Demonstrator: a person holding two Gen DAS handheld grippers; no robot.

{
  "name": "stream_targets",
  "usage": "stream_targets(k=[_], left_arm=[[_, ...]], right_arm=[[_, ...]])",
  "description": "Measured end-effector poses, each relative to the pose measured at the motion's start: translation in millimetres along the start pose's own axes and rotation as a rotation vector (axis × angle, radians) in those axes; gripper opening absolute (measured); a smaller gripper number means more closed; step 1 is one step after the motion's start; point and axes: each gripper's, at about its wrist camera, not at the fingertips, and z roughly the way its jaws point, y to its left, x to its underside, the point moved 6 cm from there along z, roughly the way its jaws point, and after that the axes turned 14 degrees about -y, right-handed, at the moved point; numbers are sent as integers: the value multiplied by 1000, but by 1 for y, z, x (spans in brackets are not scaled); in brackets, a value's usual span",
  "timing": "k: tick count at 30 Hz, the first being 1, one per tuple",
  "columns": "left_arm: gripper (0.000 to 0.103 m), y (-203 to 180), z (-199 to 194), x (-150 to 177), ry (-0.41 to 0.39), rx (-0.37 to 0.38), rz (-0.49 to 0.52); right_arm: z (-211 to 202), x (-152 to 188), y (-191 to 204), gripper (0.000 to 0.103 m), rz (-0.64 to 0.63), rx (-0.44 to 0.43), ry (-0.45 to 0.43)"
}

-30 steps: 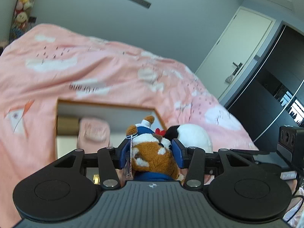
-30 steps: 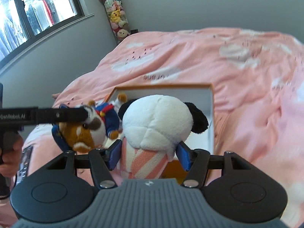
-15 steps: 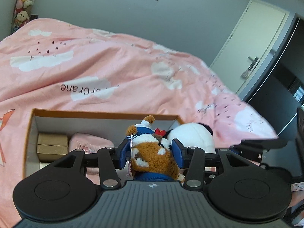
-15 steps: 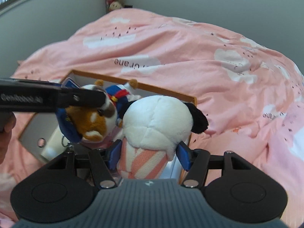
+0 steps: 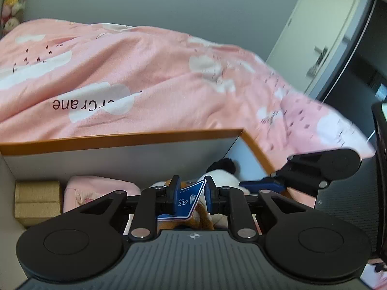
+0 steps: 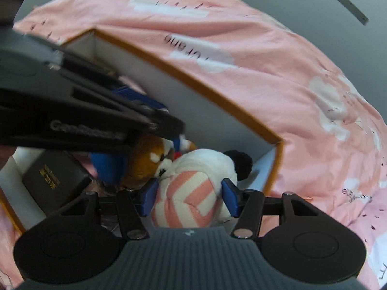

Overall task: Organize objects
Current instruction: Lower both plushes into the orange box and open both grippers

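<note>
Plush toys, both light and squashy, sit low in the box (image 6: 241,111). Left gripper (image 5: 191,194) fingers are closing, seemingly on the blue tag (image 5: 187,201) of the brown dog (image 6: 147,162). Right gripper (image 6: 189,197) fingers are closing, squeezing the striped panda (image 6: 193,193). Dark case (image 6: 52,181) crowds the left.

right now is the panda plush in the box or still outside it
In. The panda plush sits below the orange rim of the box, against its white inner wall beside the brown plush, between the right gripper jaws.
</note>
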Motion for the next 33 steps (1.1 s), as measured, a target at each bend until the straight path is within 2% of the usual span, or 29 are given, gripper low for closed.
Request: stream_targets(k=[2,5,7,9,13,14,18,19,21,22,28,33], left_arm=[[22,1,1,1,18,-1,11],[23,3,-1,3,60,39,-23],[29,4,-5,5,96,42,-18],[41,5,-10,7,125,48,-13],[52,-1,-20,8,182,101,17],[53,-3,-22,8,196,102,42],[51,-8,-21,16,246,78,139],[49,-7,-19,18,252,67,138],[38,-4,-16,22,272,66,109],[38,-2,-14,24,275,62,95],[37,4,-11,26,271,29,54],[33,4,-5,24,263,-14,73]], right_arm=[[7,2,-1,58,-16,18,2],[12,2,-7,60,0,21,4],[12,1,-11,60,23,7,13],[10,2,-13,61,36,-19,26],[3,4,-15,63,40,-65,42],[1,3,-15,64,5,-77,16],[-11,4,-15,64,-34,-110,27],[-13,3,-14,62,-42,-116,30],[-18,4,-15,51,-55,-121,40],[-20,5,-15,46,-57,-128,43],[-18,20,-3,39,-78,-153,91],[-7,26,3,36,-70,-148,123]])
